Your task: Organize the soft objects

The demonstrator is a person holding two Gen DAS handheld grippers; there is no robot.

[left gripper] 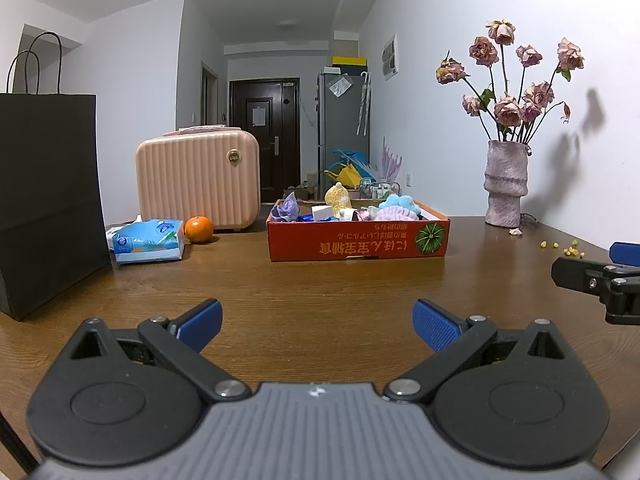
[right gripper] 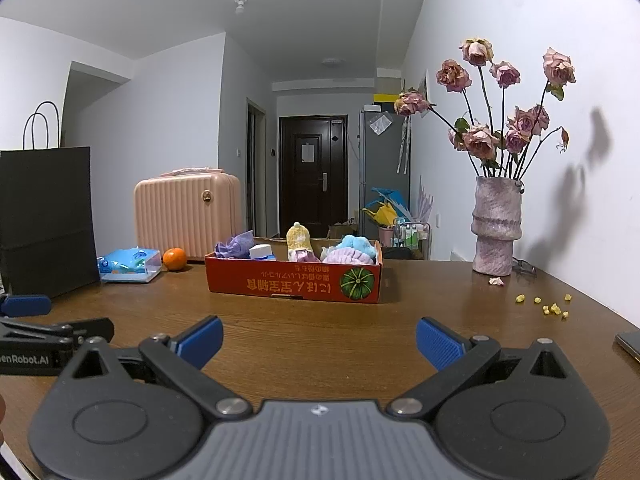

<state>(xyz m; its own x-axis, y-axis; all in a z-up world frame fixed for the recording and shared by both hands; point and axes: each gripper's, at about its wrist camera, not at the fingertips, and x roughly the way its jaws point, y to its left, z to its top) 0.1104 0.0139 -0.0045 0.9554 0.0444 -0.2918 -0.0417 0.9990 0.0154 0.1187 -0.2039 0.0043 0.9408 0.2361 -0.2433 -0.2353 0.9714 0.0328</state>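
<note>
A low red cardboard box (left gripper: 356, 240) (right gripper: 292, 280) sits mid-table and holds several soft items: a purple cloth (left gripper: 286, 208) (right gripper: 236, 246), a yellow knitted hat (left gripper: 338, 197) (right gripper: 299, 238), a blue plush (left gripper: 400, 203) (right gripper: 354, 245) and a lilac ruffled piece (left gripper: 398, 214) (right gripper: 346, 257). My left gripper (left gripper: 316, 326) hovers open over bare wood well in front of the box, nothing between its blue pads. My right gripper (right gripper: 318, 340) is open too, beside it and equally short of the box. Each gripper shows at the edge of the other's view.
A black paper bag (left gripper: 44, 200) (right gripper: 44, 220) stands at the left. A tissue pack (left gripper: 148, 242) (right gripper: 128, 266), an orange (left gripper: 199, 229) (right gripper: 175, 259) and a pink case (left gripper: 198, 178) (right gripper: 188, 214) sit behind. A vase of dried roses (left gripper: 506, 184) (right gripper: 496, 226) stands right, yellow crumbs (right gripper: 552, 308) near it.
</note>
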